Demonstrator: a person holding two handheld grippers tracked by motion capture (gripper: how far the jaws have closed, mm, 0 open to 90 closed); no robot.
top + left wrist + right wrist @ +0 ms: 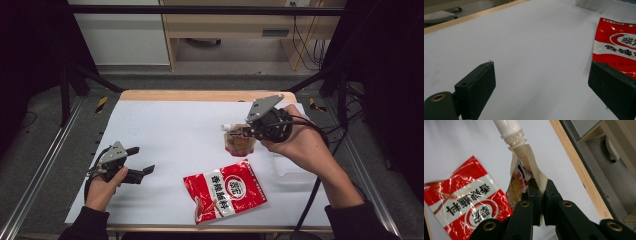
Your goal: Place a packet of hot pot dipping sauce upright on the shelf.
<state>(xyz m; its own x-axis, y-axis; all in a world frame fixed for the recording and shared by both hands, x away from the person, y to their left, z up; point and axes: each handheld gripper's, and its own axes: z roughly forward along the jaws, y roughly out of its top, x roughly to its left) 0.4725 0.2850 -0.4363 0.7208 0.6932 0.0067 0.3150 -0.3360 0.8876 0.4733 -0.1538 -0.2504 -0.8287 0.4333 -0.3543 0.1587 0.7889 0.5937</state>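
My right gripper (248, 132) (541, 191) is shut on the top seam of a small spouted pouch (240, 142) (520, 176) with a white screw cap (507, 128), and holds it above the white table cover. A red and white flat sachet (225, 190) (616, 47) (466, 202) lies on the cover near the front, below the pouch. My left gripper (142, 161) (541, 82) rests low at the front left, jaws wide apart with only bare cover between them. The sachet lies just off its right jaw.
The white sheet (175, 130) covers a wooden table whose far edge (200, 95) shows as a tan strip. A clear plastic container (290, 170) sits under the right forearm. Black frame posts and rails stand at both sides.
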